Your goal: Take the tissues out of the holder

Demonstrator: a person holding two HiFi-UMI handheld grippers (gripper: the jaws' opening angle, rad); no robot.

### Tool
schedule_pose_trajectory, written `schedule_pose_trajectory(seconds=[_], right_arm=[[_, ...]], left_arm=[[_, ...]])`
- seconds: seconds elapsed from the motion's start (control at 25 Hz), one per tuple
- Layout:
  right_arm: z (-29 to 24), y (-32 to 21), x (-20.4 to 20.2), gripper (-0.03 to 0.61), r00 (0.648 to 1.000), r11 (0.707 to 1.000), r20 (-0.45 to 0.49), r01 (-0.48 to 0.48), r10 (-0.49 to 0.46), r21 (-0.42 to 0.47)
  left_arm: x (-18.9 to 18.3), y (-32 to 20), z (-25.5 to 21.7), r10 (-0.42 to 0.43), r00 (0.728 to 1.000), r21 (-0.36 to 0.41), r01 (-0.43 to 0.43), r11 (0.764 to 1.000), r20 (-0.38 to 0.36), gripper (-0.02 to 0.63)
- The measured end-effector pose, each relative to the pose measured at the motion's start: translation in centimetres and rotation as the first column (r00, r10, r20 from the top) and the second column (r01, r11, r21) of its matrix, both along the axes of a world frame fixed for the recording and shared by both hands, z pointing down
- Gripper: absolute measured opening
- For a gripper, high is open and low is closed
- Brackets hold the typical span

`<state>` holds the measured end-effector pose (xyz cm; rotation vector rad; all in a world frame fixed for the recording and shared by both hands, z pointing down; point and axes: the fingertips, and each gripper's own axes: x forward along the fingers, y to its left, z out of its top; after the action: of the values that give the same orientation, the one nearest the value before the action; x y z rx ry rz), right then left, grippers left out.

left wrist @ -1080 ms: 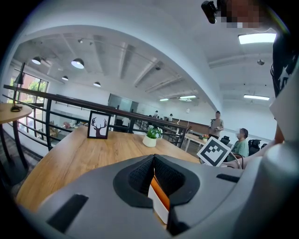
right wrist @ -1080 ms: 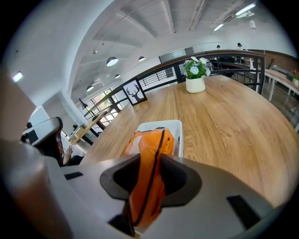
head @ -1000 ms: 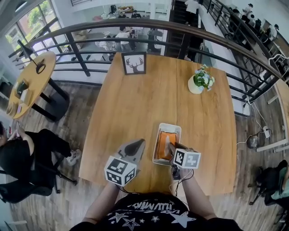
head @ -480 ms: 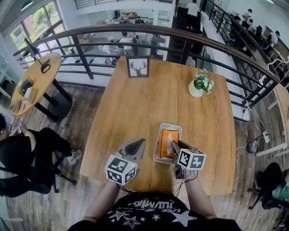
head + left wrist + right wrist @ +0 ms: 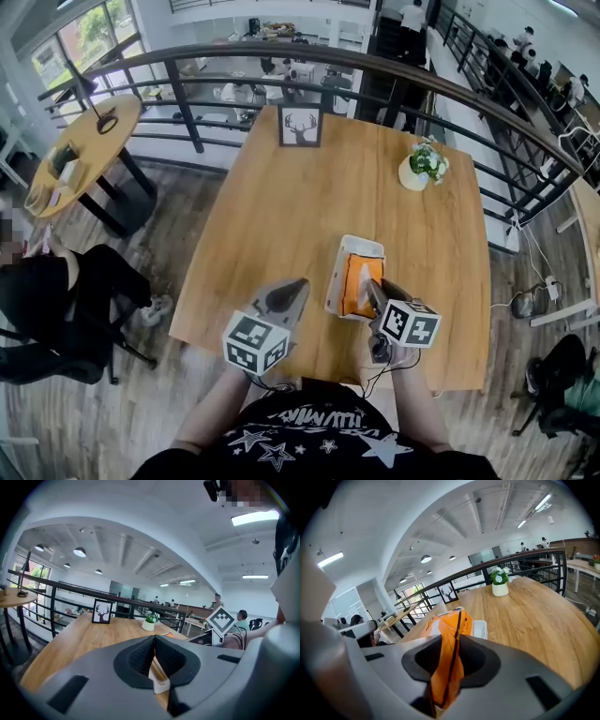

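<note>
Head view: the right gripper [image 5: 377, 291] reaches over the near end of the white holder [image 5: 336, 281] on the wooden table [image 5: 262, 216]. It pinches the orange tissue pack [image 5: 356, 277] by its near end, probably so the pack can be drawn up and out. The far part of the pack lies inside the holder. The left gripper [image 5: 284, 298] hovers just left of the holder without touching it, likely placed there to steady the holder if it shifts.

Left gripper view: its jaws are pressed together with nothing between them. A white corner of the holder [image 5: 159, 684] shows beyond them, low and slightly to the right.

Right gripper view: the jaws have just been closing and now stand at a narrow gap, clamped on the pack [image 5: 445, 620]. The pack runs from between the pads forward to the holder [image 5: 481, 629], just ahead of the tips
</note>
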<state>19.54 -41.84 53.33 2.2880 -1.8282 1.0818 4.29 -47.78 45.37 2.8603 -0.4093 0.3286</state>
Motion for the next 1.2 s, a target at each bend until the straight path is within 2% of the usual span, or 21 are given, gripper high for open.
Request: schedule_pose_trajectory(seconds=[0.28,0.64,0.92,1.2], right_arm=[[-3.2,3.4,-2.3,0.094,0.998,0.998,-0.058,-0.013,0.016,0.061],[-3.5,11.2,-7.2,0.094,0.996,0.995,-0.045,-0.073,0.076,0.073],[-3.2,16.0,-8.9,0.094,0.993,0.992,-0.041,-0.113,0.115,0.06],[-3.2,18.5,-7.6,0.094,0.991,0.99,-0.047,-0.123,0.126,0.065]], left_arm=[[-4.3,3.4,-0.4,-0.012,1.0,0.005,0.012,1.0,-0.019,0.014],[-8.7,8.8,-0.2,0.027,0.999,0.001,-0.027,1.0,-0.024,0.012],[-9.3,12.1,0.6,0.059,0.998,-0.023,-0.06,0.998,-0.031,0.014],[-8.1,14.3,0.3,0.059,0.997,-0.014,-0.06,0.998,-0.048,0.014]])
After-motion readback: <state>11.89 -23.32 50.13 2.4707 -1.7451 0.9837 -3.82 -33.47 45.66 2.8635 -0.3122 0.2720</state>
